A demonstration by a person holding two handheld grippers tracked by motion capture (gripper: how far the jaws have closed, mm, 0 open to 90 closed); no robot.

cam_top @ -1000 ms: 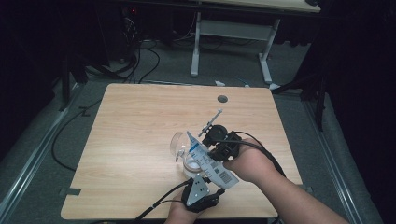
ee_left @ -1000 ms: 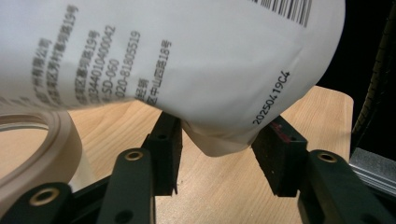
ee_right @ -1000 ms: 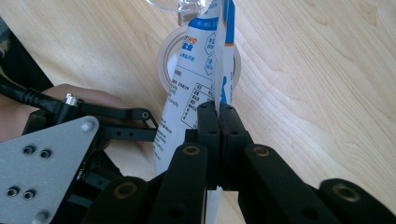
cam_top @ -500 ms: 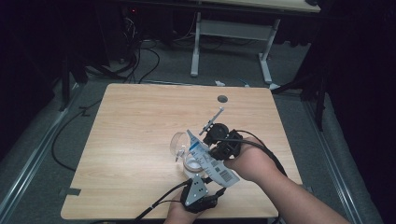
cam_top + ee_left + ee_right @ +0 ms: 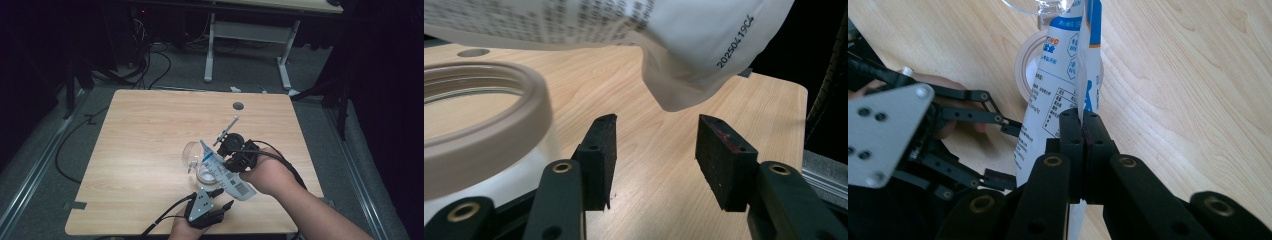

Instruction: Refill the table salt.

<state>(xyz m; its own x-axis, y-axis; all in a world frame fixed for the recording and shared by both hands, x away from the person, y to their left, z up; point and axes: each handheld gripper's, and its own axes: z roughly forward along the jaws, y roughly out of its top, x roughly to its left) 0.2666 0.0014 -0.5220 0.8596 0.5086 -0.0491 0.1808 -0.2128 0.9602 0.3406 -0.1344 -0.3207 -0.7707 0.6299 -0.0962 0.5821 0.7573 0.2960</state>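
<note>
Right gripper [image 5: 1082,117] clamped tight on white printed plastic pouch [image 5: 223,173], blue markings, held tilted over clear glass jar with beige rim [image 5: 196,159] on light wooden table [image 5: 150,130]. Pouch spout end sits above jar mouth; pouch tail hangs toward me. Left gripper [image 5: 655,152] beside jar, near side, pads apart, nothing between, jaws just eased in slightly. My plan: left steadies jar rim (lightly, glass may skid), right keeps spout centred over mouth, tilts slowly.
</note>
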